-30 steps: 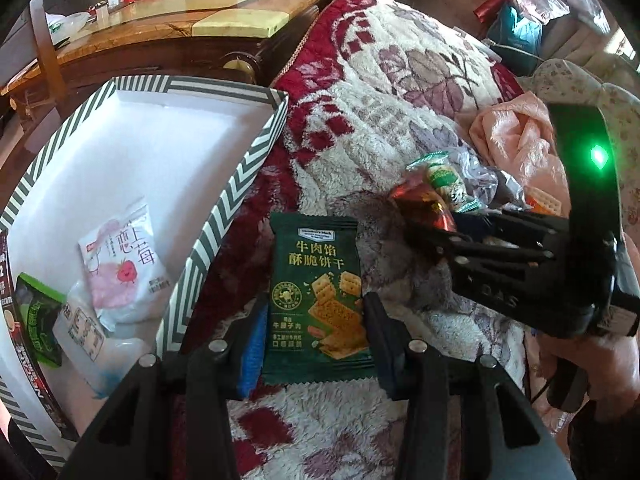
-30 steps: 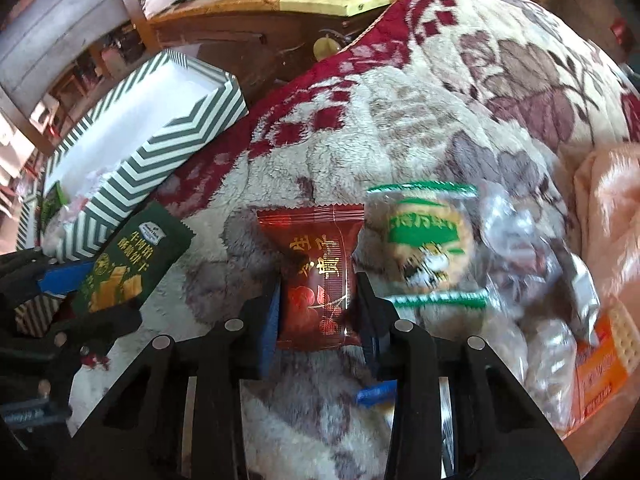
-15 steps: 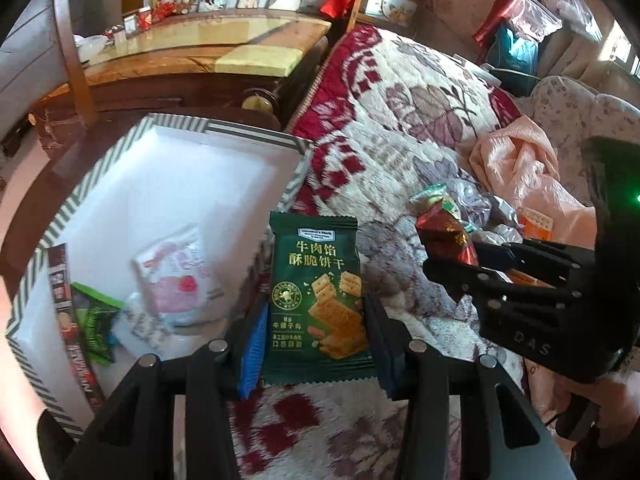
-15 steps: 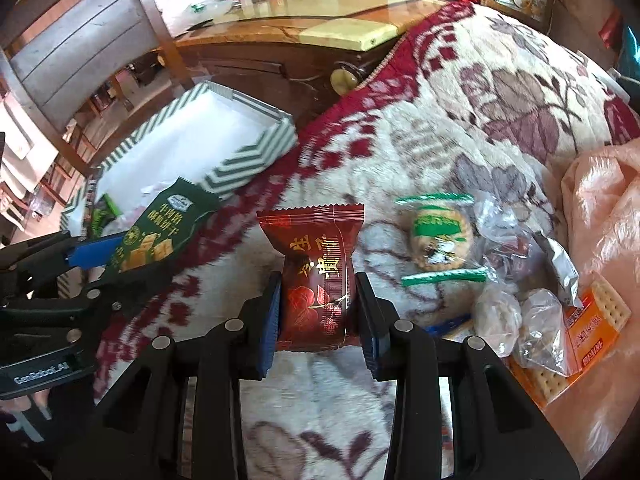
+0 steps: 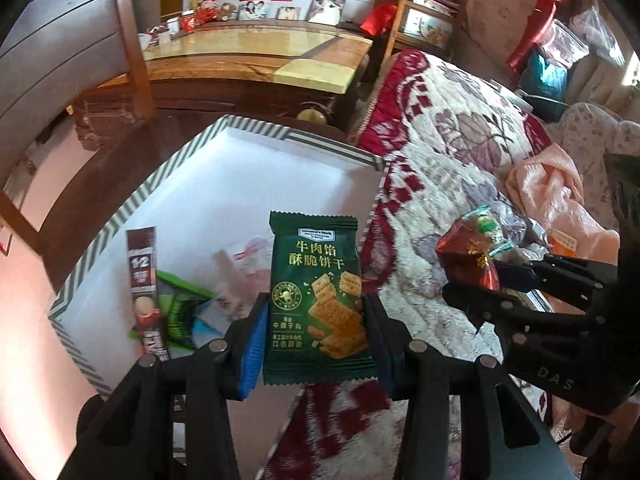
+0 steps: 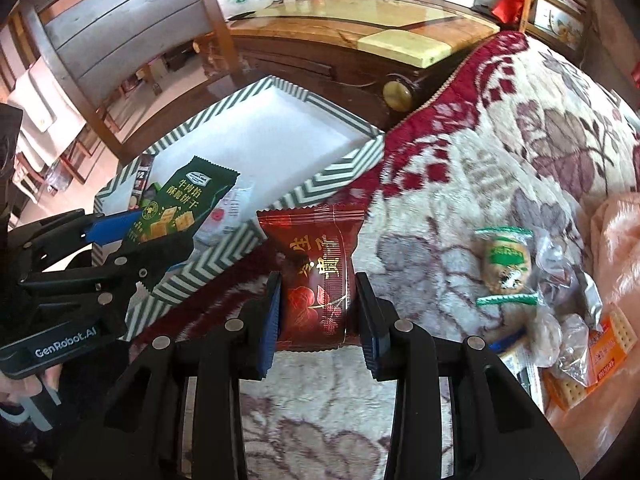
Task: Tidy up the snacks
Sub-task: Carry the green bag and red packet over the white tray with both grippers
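Note:
My left gripper point(image 5: 316, 332) is shut on a dark green cracker packet point(image 5: 318, 300), held in the air over the near right edge of the striped box point(image 5: 256, 130). The same packet point(image 6: 176, 208) and left gripper point(image 6: 132, 240) show at the left of the right wrist view. My right gripper point(image 6: 318, 308) is shut on a red snack packet point(image 6: 316, 276), lifted above the flowered blanket point(image 6: 500, 152) beside the box's corner point(image 6: 280, 196). That red packet point(image 5: 468, 258) and right gripper point(image 5: 480, 284) appear at the right of the left wrist view.
Inside the white-floored box lie a coffee stick point(image 5: 144, 280), a green packet point(image 5: 180, 312) and pale packets. A pile of loose snacks point(image 6: 532, 280) and an orange cracker pack point(image 6: 600, 352) rest on the blanket by a peach cloth point(image 5: 556, 200). A wooden table point(image 6: 360, 24) and chair point(image 5: 128, 40) stand behind.
Both grippers have risen off the blanket with their packets and moved left toward the striped box; the green packet now hangs over the box's edge.

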`<state>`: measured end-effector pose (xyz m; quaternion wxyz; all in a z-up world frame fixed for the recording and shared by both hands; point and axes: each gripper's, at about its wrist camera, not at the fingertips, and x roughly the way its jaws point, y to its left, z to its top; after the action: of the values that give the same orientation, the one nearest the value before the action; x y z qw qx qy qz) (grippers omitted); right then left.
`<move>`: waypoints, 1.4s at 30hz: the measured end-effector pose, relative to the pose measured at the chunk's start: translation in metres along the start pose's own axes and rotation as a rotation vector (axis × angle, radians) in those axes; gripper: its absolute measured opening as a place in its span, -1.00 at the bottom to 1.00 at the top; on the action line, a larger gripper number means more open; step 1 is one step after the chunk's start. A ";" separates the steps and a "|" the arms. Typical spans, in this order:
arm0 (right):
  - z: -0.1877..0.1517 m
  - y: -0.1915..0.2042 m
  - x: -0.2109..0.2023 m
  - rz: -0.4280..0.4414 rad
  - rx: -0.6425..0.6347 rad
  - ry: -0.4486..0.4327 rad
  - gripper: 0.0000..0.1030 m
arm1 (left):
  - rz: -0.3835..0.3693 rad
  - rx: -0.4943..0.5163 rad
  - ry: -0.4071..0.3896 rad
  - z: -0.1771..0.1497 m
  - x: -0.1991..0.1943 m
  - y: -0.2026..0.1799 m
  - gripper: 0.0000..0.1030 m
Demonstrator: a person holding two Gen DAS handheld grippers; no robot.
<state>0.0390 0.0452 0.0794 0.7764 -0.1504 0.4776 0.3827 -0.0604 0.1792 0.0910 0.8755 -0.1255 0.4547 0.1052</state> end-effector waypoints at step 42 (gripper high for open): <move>0.046 0.085 0.050 0.049 -0.163 0.093 -0.35 | 0.077 -0.177 0.029 -0.013 0.010 0.089 -0.06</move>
<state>0.0172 0.1512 0.0707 0.7290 -0.2192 0.4838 0.4318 -0.0913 0.2602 0.0645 0.8496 -0.1862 0.4606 0.1769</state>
